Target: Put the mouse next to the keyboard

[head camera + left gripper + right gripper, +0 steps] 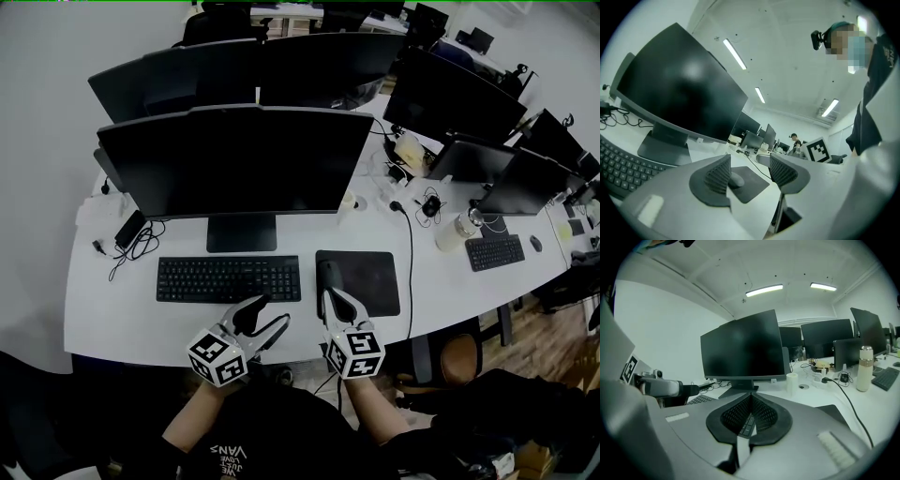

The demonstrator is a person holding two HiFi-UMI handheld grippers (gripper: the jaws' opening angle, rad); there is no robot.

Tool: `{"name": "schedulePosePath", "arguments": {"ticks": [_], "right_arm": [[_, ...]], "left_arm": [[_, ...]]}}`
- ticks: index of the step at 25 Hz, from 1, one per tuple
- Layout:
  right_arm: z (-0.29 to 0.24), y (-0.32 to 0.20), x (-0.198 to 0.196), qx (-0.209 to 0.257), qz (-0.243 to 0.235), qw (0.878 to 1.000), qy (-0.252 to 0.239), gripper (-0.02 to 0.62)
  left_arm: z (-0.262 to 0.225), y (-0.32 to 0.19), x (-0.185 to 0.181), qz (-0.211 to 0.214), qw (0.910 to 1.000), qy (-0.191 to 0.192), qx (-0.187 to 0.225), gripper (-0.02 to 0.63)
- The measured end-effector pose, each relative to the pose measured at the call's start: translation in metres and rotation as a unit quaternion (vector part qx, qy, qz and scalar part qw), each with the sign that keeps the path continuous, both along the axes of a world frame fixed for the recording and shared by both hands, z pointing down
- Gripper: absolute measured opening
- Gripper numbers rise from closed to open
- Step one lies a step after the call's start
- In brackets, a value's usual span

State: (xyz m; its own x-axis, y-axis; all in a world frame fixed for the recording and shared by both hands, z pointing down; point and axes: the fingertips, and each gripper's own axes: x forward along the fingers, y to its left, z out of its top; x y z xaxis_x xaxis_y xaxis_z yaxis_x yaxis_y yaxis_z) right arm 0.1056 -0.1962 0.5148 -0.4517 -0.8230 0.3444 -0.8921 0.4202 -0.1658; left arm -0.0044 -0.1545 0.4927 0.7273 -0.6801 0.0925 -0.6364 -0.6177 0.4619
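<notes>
Right, closest in: my left gripper (267, 315) hangs over the near edge of the desk (112, 323), jaws spread wide with nothing gripped. My right gripper (337, 302) sits just to its right, jaws pressed together into a thin slit (empty, with only keyboard keys showing through it). Just ahead of the left gripper lies the keyboard (228, 278), flat and parallel to the desk edge. Just ahead of the right gripper's tips is the mouse (328, 274), resting on the left edge of the mouse pad (370, 281), close beside the keyboard's right end and held by neither gripper. In the left gripper view, the mouse shows in the gap between the open jaws, well beyond them on the pad. Farther out, past the keyboard, the monitor (234, 159) stands upright, and a black cable (410, 248) runs along the pad's right side.
</notes>
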Motion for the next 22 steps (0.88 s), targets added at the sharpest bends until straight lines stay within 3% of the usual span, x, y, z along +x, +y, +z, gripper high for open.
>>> {"name": "schedulePosePath", "arguments": {"ticks": [7,11,17,22], "right_arm": [[-0.019,0.019,-0.009,0.017,-0.033,0.999,-0.022,0.003],[-0.024,0.028,-0.013,0.022,-0.046,0.998,-0.026,0.004],[-0.034,0.041,-0.019,0.03,-0.065,0.997,-0.024,0.004],[-0.041,0.048,-0.02,0.036,-0.076,0.996,-0.027,0.003]], "left_arm": [[-0.009,0.012,-0.014,-0.031,0.9986,-0.035,0.024,0.233],[-0.01,0.02,-0.023,-0.053,0.9952,-0.073,0.04,0.174],[-0.011,0.028,-0.041,-0.099,0.9883,-0.107,0.047,0.027],[-0.008,0.034,-0.054,-0.12,0.9834,-0.13,0.041,0.003]]}}
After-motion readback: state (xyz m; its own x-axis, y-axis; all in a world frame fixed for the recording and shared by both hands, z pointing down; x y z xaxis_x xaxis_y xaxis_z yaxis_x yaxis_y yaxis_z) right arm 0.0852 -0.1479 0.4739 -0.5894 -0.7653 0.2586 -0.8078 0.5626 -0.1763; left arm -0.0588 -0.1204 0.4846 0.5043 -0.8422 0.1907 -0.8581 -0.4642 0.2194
